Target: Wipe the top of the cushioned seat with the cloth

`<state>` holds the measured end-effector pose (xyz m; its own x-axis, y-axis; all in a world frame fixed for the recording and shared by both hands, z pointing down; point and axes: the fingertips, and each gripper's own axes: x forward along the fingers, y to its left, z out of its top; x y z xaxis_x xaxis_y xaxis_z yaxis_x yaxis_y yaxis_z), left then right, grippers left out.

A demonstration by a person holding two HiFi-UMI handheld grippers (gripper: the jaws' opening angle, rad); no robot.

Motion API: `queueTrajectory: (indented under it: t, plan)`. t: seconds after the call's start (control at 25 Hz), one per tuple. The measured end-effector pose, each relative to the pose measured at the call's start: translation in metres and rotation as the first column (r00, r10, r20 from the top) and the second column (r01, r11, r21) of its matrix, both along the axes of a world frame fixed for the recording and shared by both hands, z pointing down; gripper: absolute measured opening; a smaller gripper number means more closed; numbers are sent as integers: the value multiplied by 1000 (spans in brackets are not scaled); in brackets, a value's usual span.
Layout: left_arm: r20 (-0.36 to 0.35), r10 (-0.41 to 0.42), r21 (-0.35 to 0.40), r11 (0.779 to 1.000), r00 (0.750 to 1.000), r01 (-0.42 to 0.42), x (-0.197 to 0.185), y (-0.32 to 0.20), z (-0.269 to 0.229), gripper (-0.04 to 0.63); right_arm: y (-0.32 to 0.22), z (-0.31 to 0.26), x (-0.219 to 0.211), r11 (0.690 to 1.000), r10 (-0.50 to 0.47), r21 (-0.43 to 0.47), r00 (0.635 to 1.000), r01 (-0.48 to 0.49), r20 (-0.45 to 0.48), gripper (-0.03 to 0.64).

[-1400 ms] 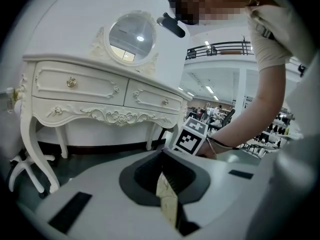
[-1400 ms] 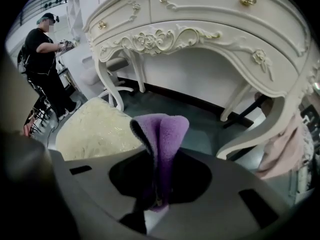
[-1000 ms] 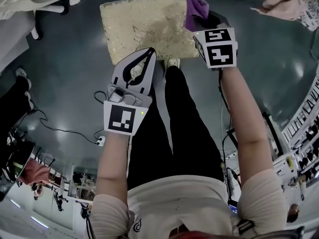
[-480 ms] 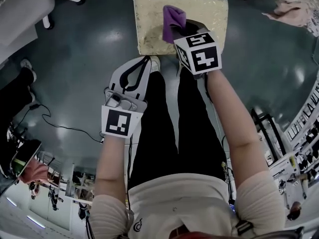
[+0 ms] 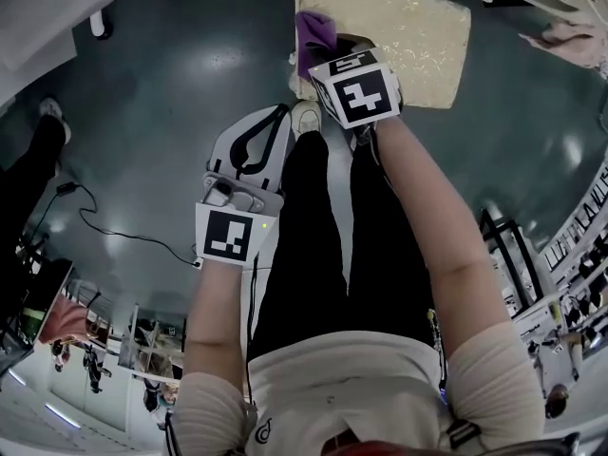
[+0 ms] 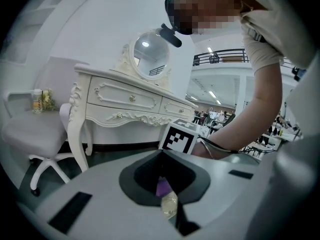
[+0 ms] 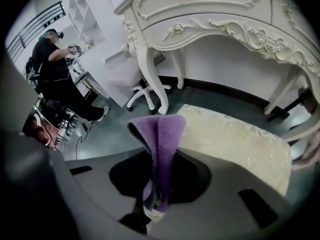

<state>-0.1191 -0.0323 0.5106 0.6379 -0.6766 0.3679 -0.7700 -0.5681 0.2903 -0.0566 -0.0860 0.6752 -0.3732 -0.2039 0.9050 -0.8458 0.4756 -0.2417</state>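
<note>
The right gripper [image 7: 151, 208] has its jaws pinched together on a purple cloth [image 7: 161, 144], which stands up out of them as a folded hump. In the head view the cloth [image 5: 315, 31] sits over the left near part of the cream, patterned cushioned seat [image 5: 408, 27], close to its edge; whether it presses on the fabric cannot be told. In the right gripper view the seat [image 7: 235, 139] spreads away to the right of the cloth, under an ornate white dressing table [image 7: 210, 14]. The left gripper [image 5: 281, 112] hangs well short of the seat, over the dark floor [image 5: 190, 74] beside the person's black trouser leg [image 5: 304, 255], its jaws closed together with nothing gripped between them. Its own view looks across at the dressing table's round mirror [image 6: 147, 51] and a white office chair [image 6: 35, 134].
</note>
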Motion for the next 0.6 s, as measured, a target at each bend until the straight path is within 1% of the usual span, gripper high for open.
queueTrajectory:
  t: [0.12,0.28,0.44,0.6]
  plan:
    - [6,1,-3,1000,1000,-1,-5,-3,4,14,-2,7,3,1000,15,-11,1000,-15,-23,77]
    - [3,-1,-12,1000,1000,1,-3,-5,8,14,-2,10,7,999,29,-27,999,-29,-16,77]
    - [4,13,-13,1000,1000,-13,9,-6,7,14,-1,8,17,999,29,-33,999,-30,-16,77]
    - [-11,6,-13,1000,1000,-6,29,-10,5,14,-2,7,44,999,42,-27,999,-42,-28,78]
